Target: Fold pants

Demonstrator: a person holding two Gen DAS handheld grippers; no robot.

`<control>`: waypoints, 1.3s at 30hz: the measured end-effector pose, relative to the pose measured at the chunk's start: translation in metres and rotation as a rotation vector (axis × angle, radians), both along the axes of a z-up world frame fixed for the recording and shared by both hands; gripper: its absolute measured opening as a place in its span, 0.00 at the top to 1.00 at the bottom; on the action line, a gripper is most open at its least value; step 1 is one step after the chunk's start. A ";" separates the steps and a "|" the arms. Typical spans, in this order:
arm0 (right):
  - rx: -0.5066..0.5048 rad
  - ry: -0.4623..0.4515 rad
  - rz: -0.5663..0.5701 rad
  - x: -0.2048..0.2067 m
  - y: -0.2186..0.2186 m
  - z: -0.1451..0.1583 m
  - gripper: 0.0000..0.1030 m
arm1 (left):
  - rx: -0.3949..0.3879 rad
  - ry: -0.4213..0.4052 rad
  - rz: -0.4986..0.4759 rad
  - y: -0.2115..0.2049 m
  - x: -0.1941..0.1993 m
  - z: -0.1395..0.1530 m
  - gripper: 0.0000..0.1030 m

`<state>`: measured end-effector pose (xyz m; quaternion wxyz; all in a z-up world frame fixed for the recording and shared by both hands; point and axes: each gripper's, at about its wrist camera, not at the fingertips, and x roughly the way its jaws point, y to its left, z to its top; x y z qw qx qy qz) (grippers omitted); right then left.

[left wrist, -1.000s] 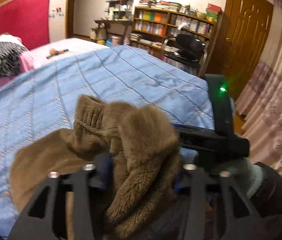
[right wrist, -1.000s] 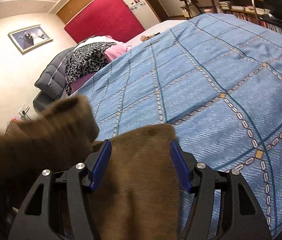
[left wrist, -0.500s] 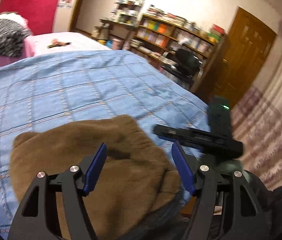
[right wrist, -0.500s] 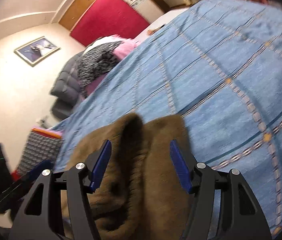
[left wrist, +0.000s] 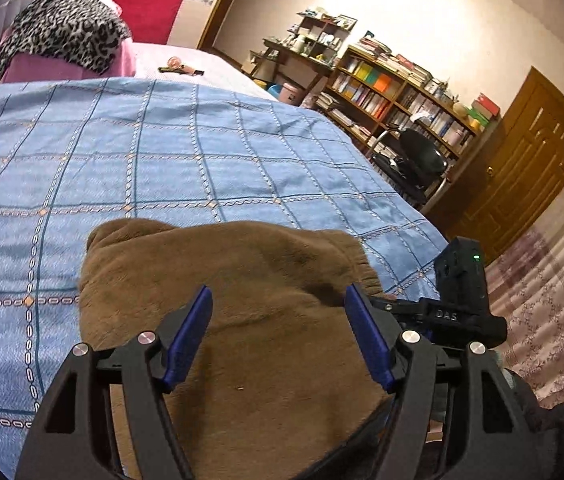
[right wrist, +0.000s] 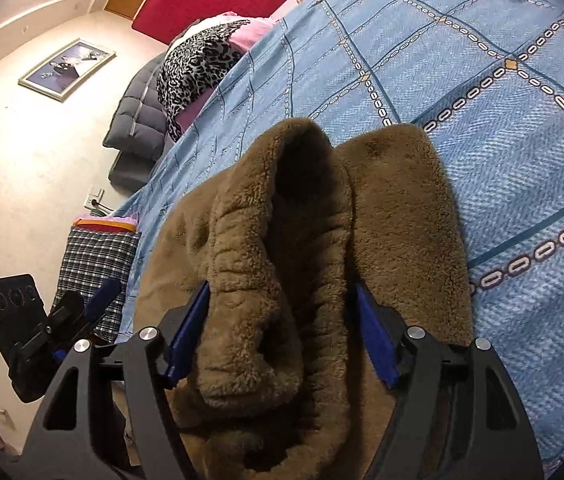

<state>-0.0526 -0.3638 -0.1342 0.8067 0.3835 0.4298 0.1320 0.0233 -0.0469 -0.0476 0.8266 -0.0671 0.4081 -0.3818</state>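
Pants (left wrist: 242,300) of brown fleece lie on the blue checked bedspread (left wrist: 162,168), at the near edge of the bed, close under both of my claws. From the left wrist they show as a flat, folded slab whose long side runs across the bed edge; at its right end a gathered, ribbed hem sits nearest my right claw (left wrist: 457,312). From the right wrist the same pants (right wrist: 401,216) bunch into two thick rolls with a dark hollow between them, and the rolls run away from me toward the leopard-print cloth (right wrist: 194,64) at the head of the bed.

My left claw (left wrist: 278,336) has just been opening. Its blue pads stand apart above the fleece with a clear gap on each side, gripping nothing. My right claw (right wrist: 282,332) has its pads spread wide with the rolled fleece filling the space between them. The left pad touches the pile; whether they truly pinch it I cannot tell.

Beyond the bedspread, a bookcase (left wrist: 393,96) is packed with books.
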 end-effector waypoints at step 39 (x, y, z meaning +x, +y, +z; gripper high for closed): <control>-0.492 -0.097 0.096 -0.064 -0.014 0.042 0.55 | 0.203 -0.051 -0.223 -0.016 -0.059 -0.039 0.31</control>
